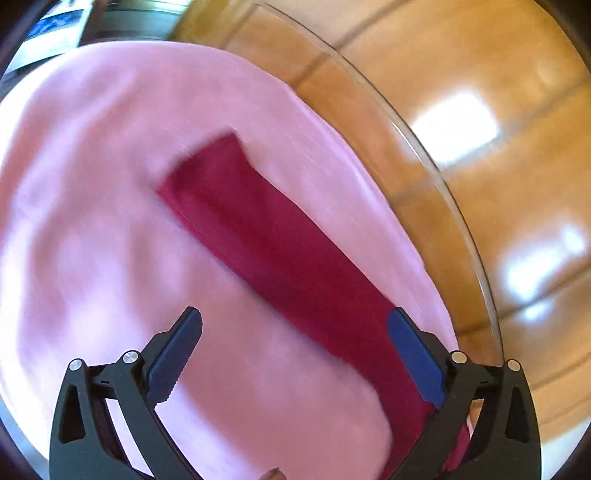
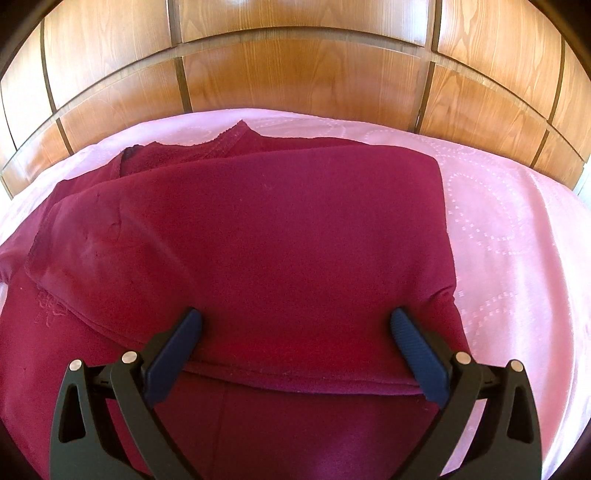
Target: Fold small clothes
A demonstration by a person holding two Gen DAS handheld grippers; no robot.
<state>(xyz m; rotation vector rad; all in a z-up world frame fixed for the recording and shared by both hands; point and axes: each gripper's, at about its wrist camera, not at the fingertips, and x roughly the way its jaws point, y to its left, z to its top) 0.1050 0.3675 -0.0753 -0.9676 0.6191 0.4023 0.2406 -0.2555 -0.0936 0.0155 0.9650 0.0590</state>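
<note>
A dark red garment (image 2: 258,229) lies partly folded on a pink cloth (image 2: 498,229). Its lace-trimmed neckline (image 2: 221,142) shows at the far edge, and a folded layer's hem runs across near my right gripper (image 2: 295,321). That gripper is open and empty, with its fingers just above the red fabric. In the left wrist view, which is blurred, the garment (image 1: 273,243) appears as a long red strip running from the middle to the lower right. My left gripper (image 1: 295,321) is open and empty, over the pink cloth (image 1: 92,221), its right finger at the strip's edge.
Wooden panelled cabinet fronts (image 2: 295,74) stand right behind the cloth-covered surface. In the left wrist view the surface's curved edge (image 1: 424,155) borders the same glossy wood (image 1: 480,110). Dark, blurred objects (image 1: 55,33) sit at the top left.
</note>
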